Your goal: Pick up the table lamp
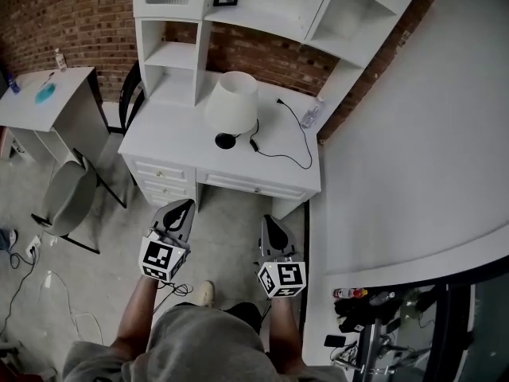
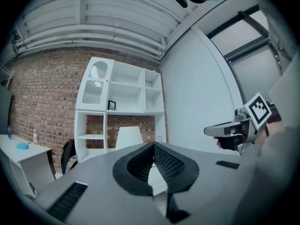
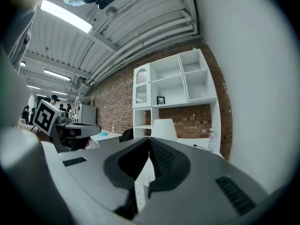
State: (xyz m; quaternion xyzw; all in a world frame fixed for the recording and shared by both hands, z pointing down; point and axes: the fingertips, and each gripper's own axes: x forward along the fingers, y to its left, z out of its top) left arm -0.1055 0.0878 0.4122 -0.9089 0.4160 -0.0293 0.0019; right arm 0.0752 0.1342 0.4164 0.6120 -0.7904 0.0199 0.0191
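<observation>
My left tongs (image 1: 183,207) and my right tongs (image 1: 268,223) are both shut tight. Nothing is between their grey, pointy jaws. Just ahead of the 2 tips is a smooth white desk (image 1: 171,146) with drawers. The table lamp (image 1: 231,102) stands on it, well apart from my tongs. It has a white cone shade and a round black foot. A thin black cord (image 1: 278,156) curls on its right. Behind are boxy white shelves (image 1: 179,54) and a rough brick wall (image 1: 71,14).
</observation>
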